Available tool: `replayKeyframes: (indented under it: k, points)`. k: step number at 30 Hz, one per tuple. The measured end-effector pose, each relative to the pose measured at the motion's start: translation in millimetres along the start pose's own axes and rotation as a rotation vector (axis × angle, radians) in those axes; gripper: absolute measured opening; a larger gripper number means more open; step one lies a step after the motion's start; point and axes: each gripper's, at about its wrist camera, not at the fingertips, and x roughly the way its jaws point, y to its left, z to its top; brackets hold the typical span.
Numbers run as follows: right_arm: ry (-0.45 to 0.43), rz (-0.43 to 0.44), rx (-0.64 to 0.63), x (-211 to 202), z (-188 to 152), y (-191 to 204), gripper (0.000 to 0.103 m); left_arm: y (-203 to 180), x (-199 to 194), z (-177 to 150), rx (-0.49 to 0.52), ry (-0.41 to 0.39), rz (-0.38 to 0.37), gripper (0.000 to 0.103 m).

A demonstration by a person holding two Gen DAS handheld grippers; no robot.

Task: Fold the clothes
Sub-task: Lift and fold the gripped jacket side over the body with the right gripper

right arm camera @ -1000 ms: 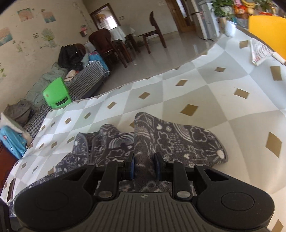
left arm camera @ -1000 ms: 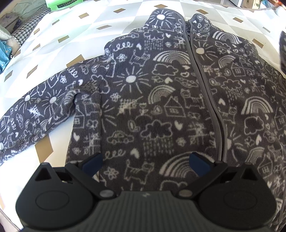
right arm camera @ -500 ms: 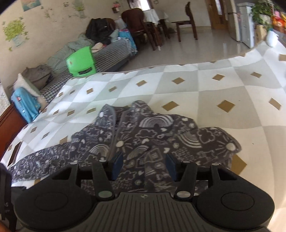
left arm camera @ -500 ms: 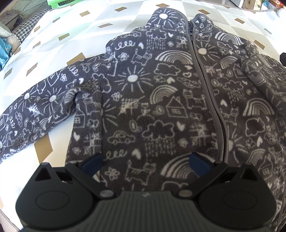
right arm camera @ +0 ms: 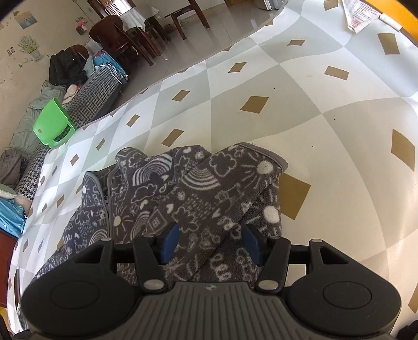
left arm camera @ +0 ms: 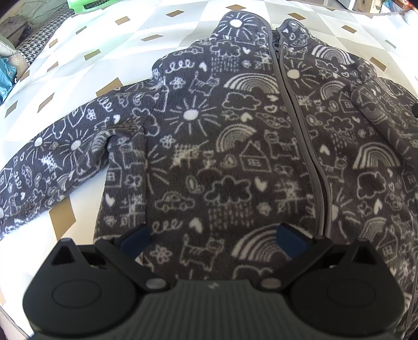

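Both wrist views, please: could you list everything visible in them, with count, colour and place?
jacket: one, dark grey with white doodles, flat on the cloth, zip up; one sleeve folded over its front, the other sleeve spread out
cloth: one, cream and grey diamonds with tan patches, under the jacket
stool: one, green, beyond the cloth's far edge
sofa: one, houndstooth, behind the stool, clothes piled on it
chairs: several, dark wood, far end of the room
paper: one, white with print, far right corner of the cloth
left tool: one, black with blue pads, open above the hem
right tool: one, black with blue pads, open over the folded sleeve
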Motion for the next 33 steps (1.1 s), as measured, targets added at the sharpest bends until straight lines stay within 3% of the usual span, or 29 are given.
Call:
replayKeyframes:
  k: [8,14,18,27,31,33]
  points:
    - [-0.034,-0.013,-0.004,14.9,-6.1,8.1,0.053,3.6,0.6,-1.8,-0.011,-0.002,0.000,0.103]
    - [-0.065,-0.005,-0.068,14.4,-7.5,24.2,0.018,10.6,-0.6,0.0,-0.032,-0.008,0.001,0.103]
    - [-0.096,0.061,-0.133,7.5,-8.6,47.3,0.011,20.1,-1.9,3.1,-0.066,-0.015,0.003,0.103]
    - [-0.137,0.222,-0.314,-1.3,-25.7,122.0,0.008,51.5,-9.0,12.0,-0.150,-0.044,0.053,0.103]
    - [-0.185,0.291,-0.451,-7.0,-43.2,159.6,0.008,72.9,-17.0,16.5,-0.217,-0.068,0.063,0.103]
    - [-0.166,0.346,-0.516,-5.9,-56.5,177.0,0.008,84.2,-22.1,17.7,-0.258,-0.085,0.068,0.103]
